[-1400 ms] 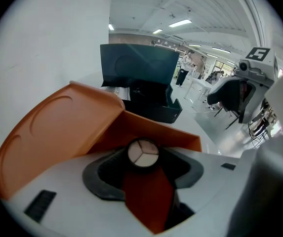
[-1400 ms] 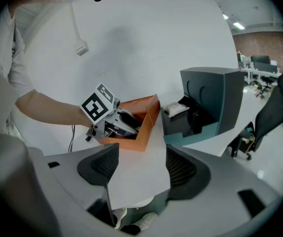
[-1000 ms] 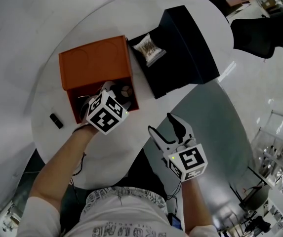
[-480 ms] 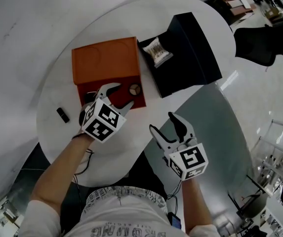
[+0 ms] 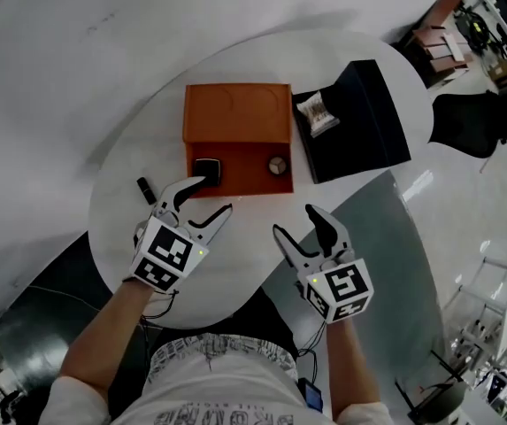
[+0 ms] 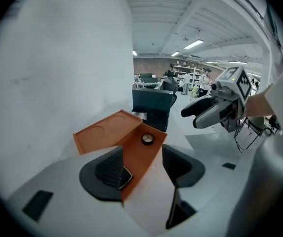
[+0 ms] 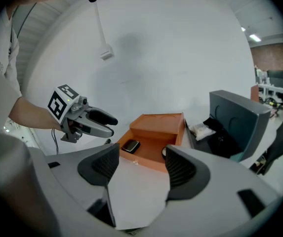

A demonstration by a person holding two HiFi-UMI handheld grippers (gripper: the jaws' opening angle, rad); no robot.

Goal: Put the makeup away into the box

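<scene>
**Makeup into the box: two pieces in, one out**

The white table (image 5: 138, 140) carries everything. We take the orange box (image 5: 238, 113) as our reference; it lies open, with its lid folded back on the far side.

Just right of the orange box sits an open black case (image 5: 372, 118), and a pale packet (image 5: 317, 113) rests in its near-left part. We cannot tell what the packet contains.

The left gripper (image 5: 214, 195) hangs over the table just in front of the orange box's near-left corner. Its jaws have just been opening and now stand wide apart. Nothing is between them, and its own view looks straight through the gap at the box.

The right gripper (image 5: 295, 221) is in front of the near-right corner, a little further off. Its jaws are also wide apart and empty.

Inside the orange box a black compact (image 5: 206, 170) lies at the left end of the tray. A round pot (image 5: 277, 166) lies at the right end, well apart from it.

A small black tube (image 5: 145, 188) lies on the table just left of the orange box, untouched by either gripper.

Our estimate is that the task is mostly done. The tube has yet to go in, perhaps the packet too, and the lid is not yet closed.
</scene>
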